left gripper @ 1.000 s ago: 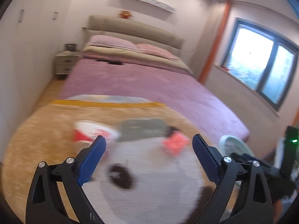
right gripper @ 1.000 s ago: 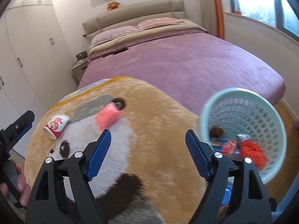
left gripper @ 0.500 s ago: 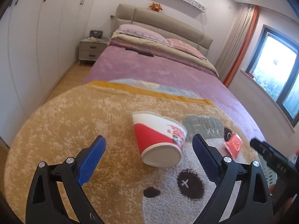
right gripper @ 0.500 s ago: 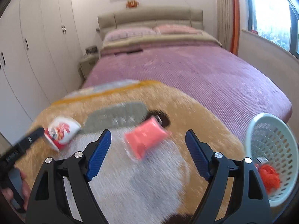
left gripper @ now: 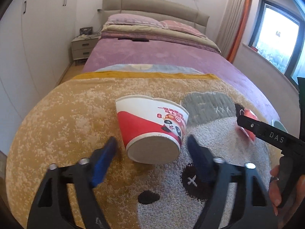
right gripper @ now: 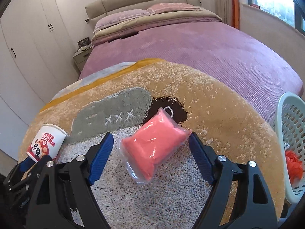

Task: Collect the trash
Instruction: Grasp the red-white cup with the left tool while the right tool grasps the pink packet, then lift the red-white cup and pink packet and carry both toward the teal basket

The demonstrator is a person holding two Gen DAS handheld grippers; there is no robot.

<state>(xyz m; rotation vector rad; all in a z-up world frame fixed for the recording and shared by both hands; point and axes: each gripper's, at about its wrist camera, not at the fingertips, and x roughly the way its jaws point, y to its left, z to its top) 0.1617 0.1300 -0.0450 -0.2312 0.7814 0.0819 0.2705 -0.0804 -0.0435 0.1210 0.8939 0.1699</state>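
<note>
A: Lying tipped between the left gripper [left gripper: 151,146] fingers is the paper cup [left gripper: 152,127], untouched; the pink packet [right gripper: 155,145] sits between the right gripper [right gripper: 151,144] fingers, both pairs closing, neither gripping.

B: Progress?

A: Some trash is already in the basket [right gripper: 286,118]; these two remain on the panda blanket [right gripper: 171,190]. Both grippers were farther off a second ago.

Purple-covered bed [right gripper: 200,43] with pillows [right gripper: 122,17], panda blanket [right gripper: 219,118], white wardrobe [right gripper: 28,43], nightstand [left gripper: 83,47], window [left gripper: 282,40]
</note>
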